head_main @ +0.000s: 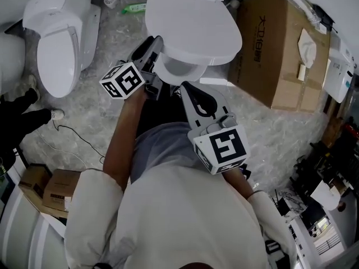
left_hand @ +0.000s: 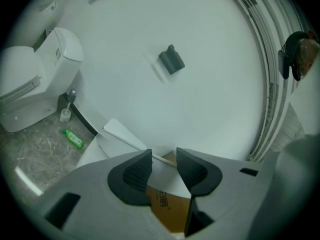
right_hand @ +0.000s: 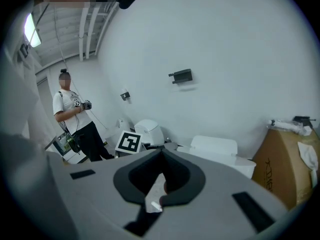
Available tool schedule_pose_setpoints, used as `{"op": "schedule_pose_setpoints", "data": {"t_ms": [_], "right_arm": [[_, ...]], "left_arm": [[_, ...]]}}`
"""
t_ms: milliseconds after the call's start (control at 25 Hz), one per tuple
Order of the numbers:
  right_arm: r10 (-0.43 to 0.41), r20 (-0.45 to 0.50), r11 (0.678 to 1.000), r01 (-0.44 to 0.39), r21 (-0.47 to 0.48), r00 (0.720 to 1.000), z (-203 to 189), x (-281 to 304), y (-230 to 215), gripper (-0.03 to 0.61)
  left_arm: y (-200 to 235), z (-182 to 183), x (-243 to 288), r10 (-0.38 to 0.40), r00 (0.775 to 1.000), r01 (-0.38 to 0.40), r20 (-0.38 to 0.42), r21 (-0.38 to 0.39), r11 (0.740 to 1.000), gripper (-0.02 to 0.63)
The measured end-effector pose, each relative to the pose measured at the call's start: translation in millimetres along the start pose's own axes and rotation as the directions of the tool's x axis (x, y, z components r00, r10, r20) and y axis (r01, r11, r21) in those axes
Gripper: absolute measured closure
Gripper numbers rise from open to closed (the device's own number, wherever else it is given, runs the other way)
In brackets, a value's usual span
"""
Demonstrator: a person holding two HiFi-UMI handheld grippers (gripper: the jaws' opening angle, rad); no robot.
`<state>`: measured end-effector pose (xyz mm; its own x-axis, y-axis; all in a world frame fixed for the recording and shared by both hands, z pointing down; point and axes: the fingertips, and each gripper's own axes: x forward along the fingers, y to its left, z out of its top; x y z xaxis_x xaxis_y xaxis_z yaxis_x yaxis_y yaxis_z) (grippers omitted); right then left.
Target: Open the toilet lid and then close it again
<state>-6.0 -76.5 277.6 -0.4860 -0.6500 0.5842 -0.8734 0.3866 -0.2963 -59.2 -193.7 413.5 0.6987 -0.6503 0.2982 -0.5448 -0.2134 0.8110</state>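
In front of the near toilet (head_main: 178, 70), lid (head_main: 190, 29) down, the left gripper (head_main: 151, 48) has jaws narrowly apart, empty; the right gripper (head_main: 186, 87) is closed, empty.

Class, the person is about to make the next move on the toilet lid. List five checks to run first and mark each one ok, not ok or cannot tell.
1. Left gripper open: ok, its jaws stand apart.
2. Left gripper at the lid: ok, in the head view it is at the lid's left edge.
3. Lid edge between the left jaws: cannot tell; a thin white edge crosses behind the gap.
4. Right gripper out of the way: ok, it is shut and in front of the toilet.
5. Lid fully open: not ok, it looks only partly raised over the seat.
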Motion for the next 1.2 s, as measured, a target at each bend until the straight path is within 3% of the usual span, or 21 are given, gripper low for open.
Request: {"op": "schedule_pose_setpoints", "data": {"t_ms": [640, 1200], "right_arm": [[-0.066, 0.091, 0.998, 0.066, -0.003, 0.994, 48, 3, 2, 0.568], [-0.142, 0.155, 0.990, 0.137, 0.040, 0.978, 66, -6, -18, 0.568]], "left_arm": [[-18, 42, 25, -0.077, 0.997, 0.076, -0.020, -0.029, 0.997, 0.474], [-28, 64, 42, -0.120, 0.992, 0.119, -0.029, -0.044, 0.992, 0.474]]}}
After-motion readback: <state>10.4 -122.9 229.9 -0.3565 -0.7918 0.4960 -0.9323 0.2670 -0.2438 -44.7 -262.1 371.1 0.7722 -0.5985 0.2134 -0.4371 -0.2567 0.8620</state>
